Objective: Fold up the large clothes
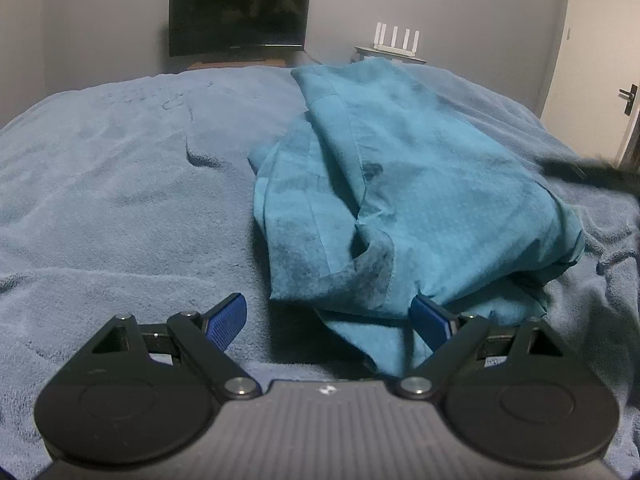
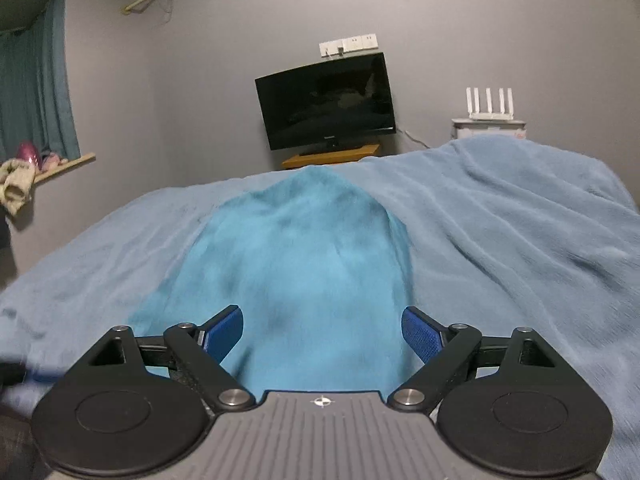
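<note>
A teal garment (image 1: 400, 200) lies crumpled in a loose heap on the blue blanket (image 1: 120, 184) of a bed. My left gripper (image 1: 328, 322) is open and empty, at the garment's near edge, with its right fingertip (image 1: 430, 320) partly under a hanging fold. In the right wrist view the same teal garment (image 2: 296, 264) stretches away from me over the blanket (image 2: 500, 240). My right gripper (image 2: 322, 336) is open and empty, low over the garment's near end, with the cloth between and below its jaws.
A dark television (image 1: 239, 16) on a wooden stand (image 2: 330, 157) is against the far wall. A white router (image 2: 490, 104) sits on a small unit to its right. A door (image 1: 592, 48) is at the far right, a curtained window (image 2: 32, 76) at the left.
</note>
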Demonstrator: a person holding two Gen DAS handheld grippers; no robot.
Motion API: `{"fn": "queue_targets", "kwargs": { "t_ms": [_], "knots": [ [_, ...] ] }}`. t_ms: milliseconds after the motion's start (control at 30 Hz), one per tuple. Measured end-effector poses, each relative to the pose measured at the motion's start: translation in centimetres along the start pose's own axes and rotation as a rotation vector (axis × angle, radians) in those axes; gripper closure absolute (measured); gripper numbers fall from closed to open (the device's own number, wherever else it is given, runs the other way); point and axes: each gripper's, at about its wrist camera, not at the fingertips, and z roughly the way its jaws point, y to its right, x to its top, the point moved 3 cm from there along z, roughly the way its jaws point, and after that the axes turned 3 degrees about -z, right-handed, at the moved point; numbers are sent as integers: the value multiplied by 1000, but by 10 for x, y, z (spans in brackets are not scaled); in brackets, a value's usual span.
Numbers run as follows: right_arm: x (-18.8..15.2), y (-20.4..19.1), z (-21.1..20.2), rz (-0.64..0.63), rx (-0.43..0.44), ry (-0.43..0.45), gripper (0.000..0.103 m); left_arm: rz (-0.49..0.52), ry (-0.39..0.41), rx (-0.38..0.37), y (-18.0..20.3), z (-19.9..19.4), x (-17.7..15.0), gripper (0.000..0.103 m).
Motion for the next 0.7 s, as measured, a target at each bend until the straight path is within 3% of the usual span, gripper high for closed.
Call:
{"fn": "queue_targets", "kwargs": {
  "t_ms": [100,233,300,400,467,567,633,700],
  "knots": [
    [-32,-13,-44,-10,-26,-32,11,-5,1,1,-2,1,-1,14],
    [-58,-18,-60,-36,-69,-138,8,0,9,4,-2,0,-3,14],
    [-63,-21,-57,-35,-81,-147,8,-16,28,-15,-1,-5,-2,14],
    [-66,-25,-46,-27,-82,-137,8,-38,101,-103,5,-17,9,14],
    [-68,-31,-39,-43,-92,-125,8,-7,135,-100,15,-18,19,14],
    [-73,-39,-24,-100,-115,-111,8,10,112,-109,27,0,27,14],
    [-76,-43,-19,-155,-117,-111,11,-26,52,-113,25,20,23,14],
    [-82,-50,-14,-240,-127,-117,22,-65,9,-139,19,33,13,38]
  ]
}}
